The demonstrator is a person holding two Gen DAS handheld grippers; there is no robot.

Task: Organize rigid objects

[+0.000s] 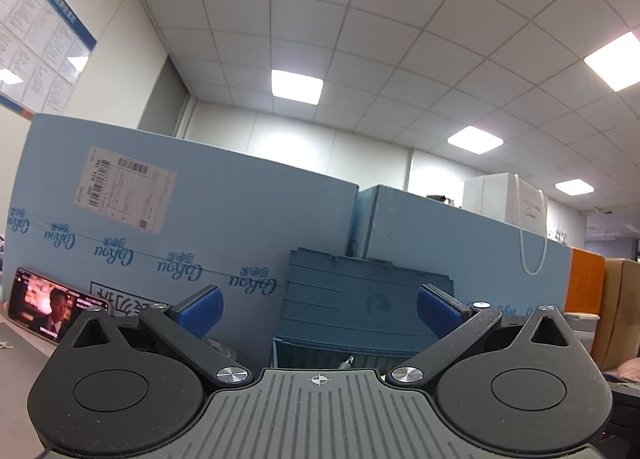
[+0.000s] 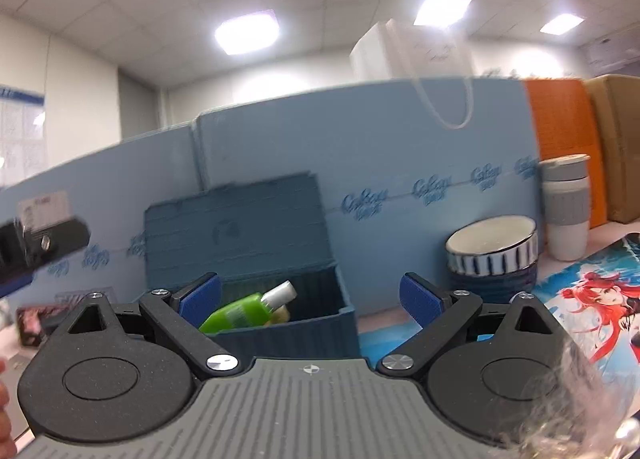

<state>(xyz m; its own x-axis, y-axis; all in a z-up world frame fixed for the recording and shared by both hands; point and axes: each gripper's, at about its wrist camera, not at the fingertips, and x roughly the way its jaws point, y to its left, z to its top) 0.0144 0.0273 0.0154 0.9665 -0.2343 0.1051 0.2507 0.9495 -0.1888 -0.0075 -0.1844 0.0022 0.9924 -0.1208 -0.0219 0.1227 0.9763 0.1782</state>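
A dark blue ribbed storage box stands on the desk with its lid tipped up against the light blue cartons. Inside lies a green bottle with a white cap. My right gripper is open wide just in front of the box, with nothing between its blue pads. In the left wrist view the same box fills the gap ahead. My left gripper is open and holds nothing. A small metal tip shows at the box's near rim.
Light blue cartons wall off the back. A lit phone leans at the left. A striped bowl and a white and grey cup stand to the right of the box. A picture mat lies at the right, with orange and brown boxes behind it.
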